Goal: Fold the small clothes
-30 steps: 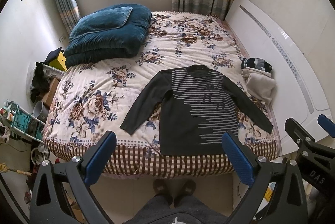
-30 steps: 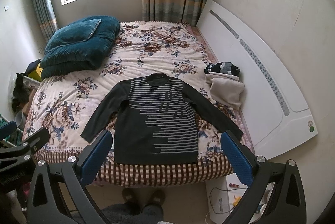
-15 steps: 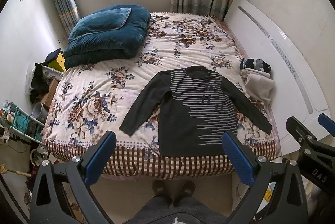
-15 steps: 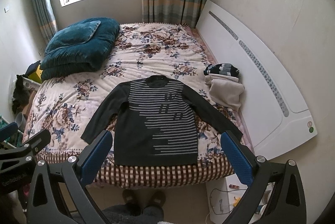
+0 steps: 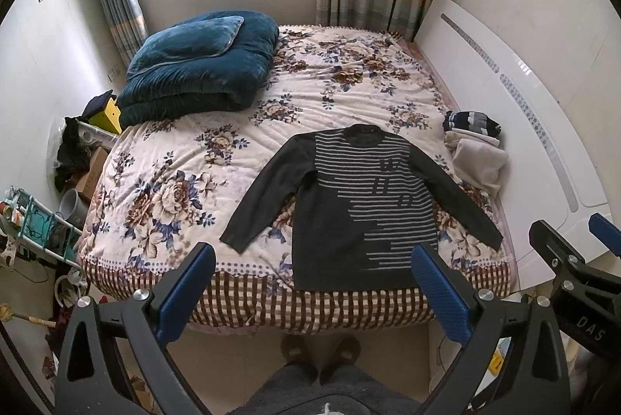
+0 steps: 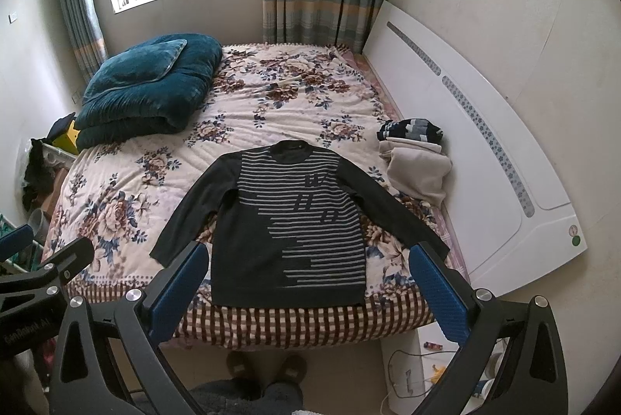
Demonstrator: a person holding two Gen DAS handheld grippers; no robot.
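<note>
A dark grey sweater with pale stripes (image 5: 349,213) lies flat on the bed, sleeves spread, hem at the near edge; it also shows in the right wrist view (image 6: 287,221). My left gripper (image 5: 310,283) is open and empty, held high above the floor in front of the bed. My right gripper (image 6: 306,279) is open and empty too, beside the left one. Both are well short of the sweater.
The floral bedspread (image 5: 186,182) covers the bed. A folded teal duvet (image 5: 194,70) lies at the far left. A pile of folded clothes (image 5: 473,143) sits at the right by the white headboard (image 5: 504,97). Clutter stands on the floor at left (image 5: 46,213).
Both grippers have drifted slightly back and up, so the bed sits a little farther away. Nothing was taken hold of.
</note>
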